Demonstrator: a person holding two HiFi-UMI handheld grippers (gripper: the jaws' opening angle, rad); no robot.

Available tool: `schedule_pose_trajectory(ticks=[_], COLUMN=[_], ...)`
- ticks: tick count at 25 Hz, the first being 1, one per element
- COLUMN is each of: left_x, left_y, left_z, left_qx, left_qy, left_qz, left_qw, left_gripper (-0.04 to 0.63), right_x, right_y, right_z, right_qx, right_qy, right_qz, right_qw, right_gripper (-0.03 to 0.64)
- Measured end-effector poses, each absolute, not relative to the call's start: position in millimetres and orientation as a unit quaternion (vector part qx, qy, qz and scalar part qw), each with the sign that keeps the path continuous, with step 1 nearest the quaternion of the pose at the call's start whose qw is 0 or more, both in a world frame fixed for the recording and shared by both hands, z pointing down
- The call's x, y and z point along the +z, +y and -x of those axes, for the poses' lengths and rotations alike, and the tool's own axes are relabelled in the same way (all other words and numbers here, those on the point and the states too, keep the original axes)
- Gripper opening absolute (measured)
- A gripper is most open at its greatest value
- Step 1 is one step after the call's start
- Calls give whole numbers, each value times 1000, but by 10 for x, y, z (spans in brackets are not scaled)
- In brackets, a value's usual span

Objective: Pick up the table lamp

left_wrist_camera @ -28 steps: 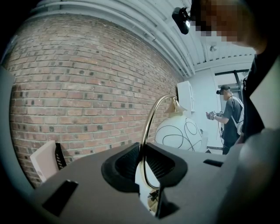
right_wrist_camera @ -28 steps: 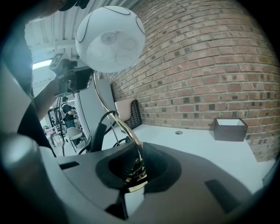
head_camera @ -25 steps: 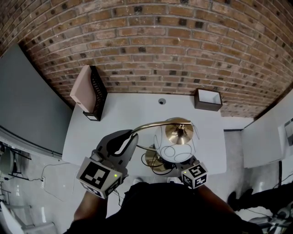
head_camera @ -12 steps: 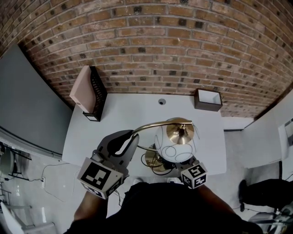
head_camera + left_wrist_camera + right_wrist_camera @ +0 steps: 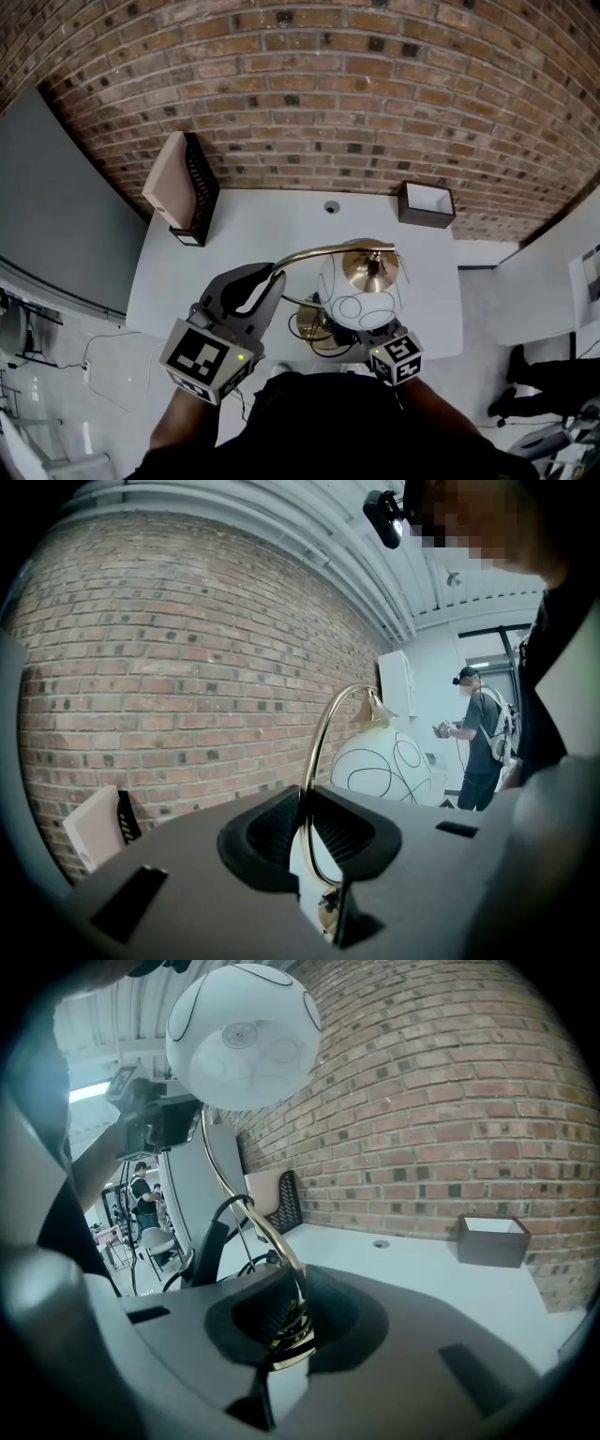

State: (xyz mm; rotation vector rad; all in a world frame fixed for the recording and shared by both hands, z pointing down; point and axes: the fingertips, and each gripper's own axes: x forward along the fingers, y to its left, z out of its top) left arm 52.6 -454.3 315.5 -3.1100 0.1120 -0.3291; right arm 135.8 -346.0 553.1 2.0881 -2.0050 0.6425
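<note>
The table lamp has a curved brass arm (image 5: 314, 254) and a white globe shade (image 5: 361, 296) with thin black lines. My left gripper (image 5: 271, 276) is shut on the brass arm (image 5: 323, 733), which passes between its pads, with the globe (image 5: 385, 766) hanging beyond. Under the globe, my right gripper (image 5: 354, 334) is mostly hidden in the head view. In its own view the right gripper (image 5: 291, 1321) is shut on the brass stem (image 5: 269, 1234) low down near the base, and the globe (image 5: 246, 1035) hangs above. I cannot tell whether the brass base (image 5: 317, 328) rests on the table.
The white table (image 5: 244, 234) stands against a brick wall. A pink and black file holder (image 5: 183, 187) stands at its back left, a dark open box (image 5: 426, 203) at its back right, a cable grommet (image 5: 331, 207) between them. Black cable (image 5: 211, 1232) loops beside the stem. A person (image 5: 483, 735) stands far off.
Both grippers and the lamp have stayed in place. Only a person on the floor at the far right of the head view has shifted.
</note>
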Motion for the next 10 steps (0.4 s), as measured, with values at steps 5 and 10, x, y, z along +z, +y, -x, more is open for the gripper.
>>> schedule_pose_trajectory(ticks=[5, 10], left_x=[3141, 3158], left_y=[-4574, -4583], left_z=[-520, -523], left_qx=[-105, -107], left_qy=[38, 38], left_qz=[994, 994], left_qw=[7, 6], left_gripper=[49, 49], right_x=[5511, 5525], right_y=[-3486, -3491], right_z=[-1352, -1362], right_qx=[215, 215], right_qy=[-674, -674], right_qz=[-701, -701], right_qw=[89, 90], right_gripper=[51, 51])
